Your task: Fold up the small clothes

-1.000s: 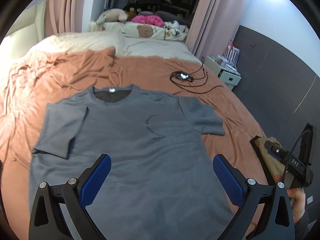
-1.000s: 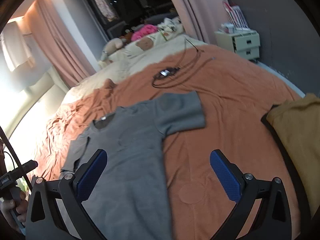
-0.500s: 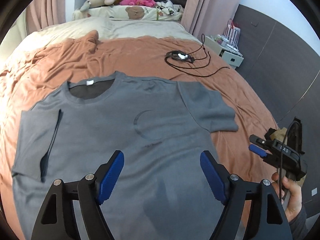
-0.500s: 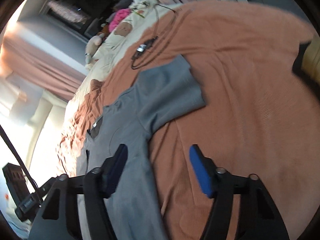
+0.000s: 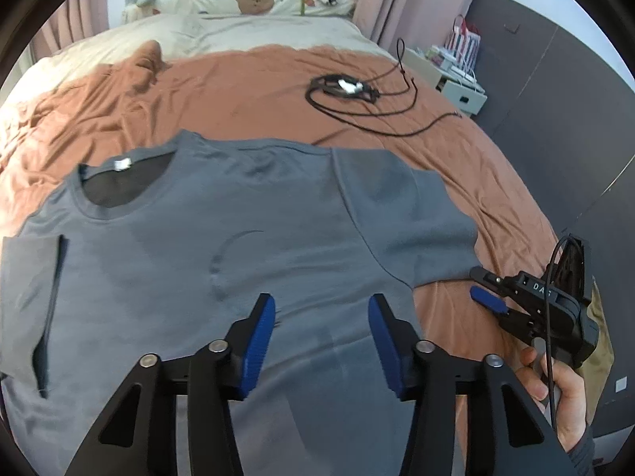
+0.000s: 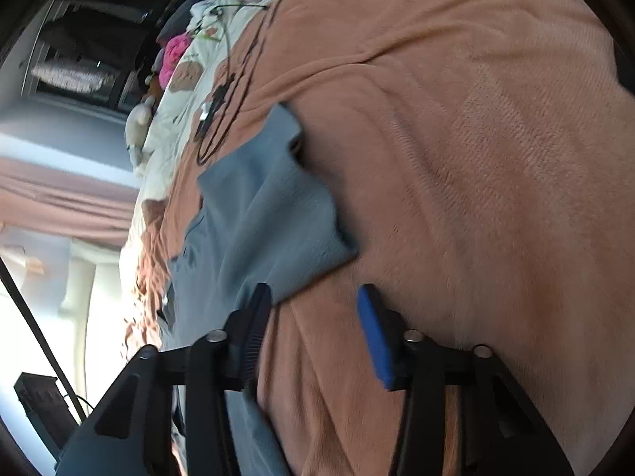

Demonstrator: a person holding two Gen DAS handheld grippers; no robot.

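Grey short-sleeved cotton T-shirt [image 5: 238, 269] lies flat on the rust-orange bedspread [image 5: 246, 91], both hand-held grippers, left [image 5: 321, 341] and right [image 6: 313, 329], have just been closing, half-spread on nothing, so they'll probably pinch bedspread along with shirt.

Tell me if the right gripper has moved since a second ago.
Yes. In the left wrist view the right gripper has come in from the bed's edge toward the grey T-shirt's sleeve, its fingers closing with nothing between them.
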